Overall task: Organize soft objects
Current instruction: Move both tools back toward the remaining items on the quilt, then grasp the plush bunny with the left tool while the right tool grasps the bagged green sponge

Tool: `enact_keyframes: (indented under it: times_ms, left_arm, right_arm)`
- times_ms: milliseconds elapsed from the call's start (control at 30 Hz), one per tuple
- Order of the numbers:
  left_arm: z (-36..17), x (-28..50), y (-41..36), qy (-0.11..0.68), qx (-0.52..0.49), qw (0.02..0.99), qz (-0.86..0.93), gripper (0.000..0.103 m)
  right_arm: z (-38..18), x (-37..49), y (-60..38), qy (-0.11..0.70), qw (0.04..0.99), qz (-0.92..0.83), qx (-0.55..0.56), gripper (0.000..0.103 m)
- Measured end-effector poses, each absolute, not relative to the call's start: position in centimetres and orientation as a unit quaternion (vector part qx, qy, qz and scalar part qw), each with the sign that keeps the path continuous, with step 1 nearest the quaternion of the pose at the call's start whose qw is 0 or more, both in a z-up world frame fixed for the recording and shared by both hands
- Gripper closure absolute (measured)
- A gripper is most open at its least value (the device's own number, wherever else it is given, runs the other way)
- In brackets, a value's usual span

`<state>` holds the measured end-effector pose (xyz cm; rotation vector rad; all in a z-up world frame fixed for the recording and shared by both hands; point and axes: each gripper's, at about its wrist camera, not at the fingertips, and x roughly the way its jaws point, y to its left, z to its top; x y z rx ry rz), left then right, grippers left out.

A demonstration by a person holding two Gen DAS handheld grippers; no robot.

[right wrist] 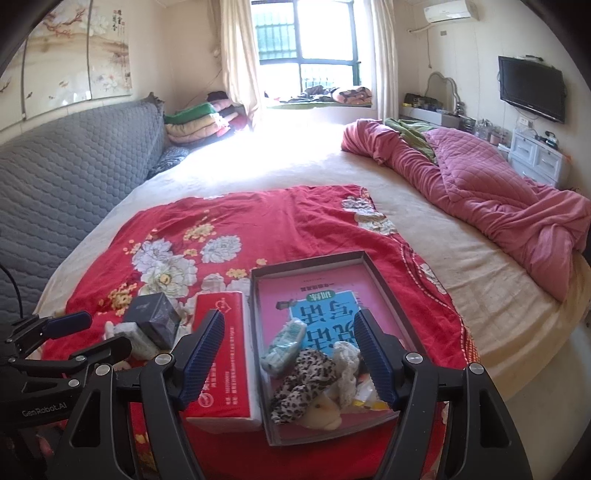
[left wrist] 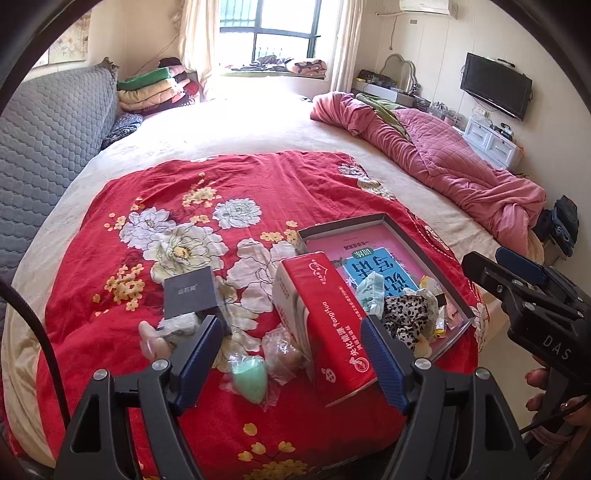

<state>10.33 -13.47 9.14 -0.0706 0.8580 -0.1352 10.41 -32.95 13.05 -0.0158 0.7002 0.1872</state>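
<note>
Our left gripper (left wrist: 291, 354) and right gripper (right wrist: 290, 354) gape wide, empty; ahead, tissue pack (left wrist: 325, 325) abuts the tray's edge (right wrist: 388, 288).

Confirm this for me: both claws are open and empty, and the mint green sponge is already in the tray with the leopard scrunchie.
Not quite. The mint green sponge lies on the red bedspread, outside the tray, as the left wrist view shows. The rest holds: left claw and right claw open, empty; leopard scrunchie in the tray.

Daylight from the window (left wrist: 269, 33) overexposes the far bed (right wrist: 295, 147); fisheye edges bend.
</note>
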Motion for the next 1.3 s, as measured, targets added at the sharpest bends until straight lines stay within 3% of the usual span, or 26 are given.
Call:
enact_keyframes:
  times_ms: [600, 1300]
  left_arm:
    - [9.9, 6.7, -0.6, 0.416, -0.104, 0.903, 0.021, 0.025]
    - [4.4, 5.3, 4.1, 0.443, -0.129, 0.885, 0.060, 0.025]
  right_arm:
    - [15.3, 7.6, -22.2, 0.334, 0.920, 0.199, -0.054, 0.028]
    - [8.0, 6.7, -14.1, 0.385, 0.884, 0.242, -0.111, 0.028]
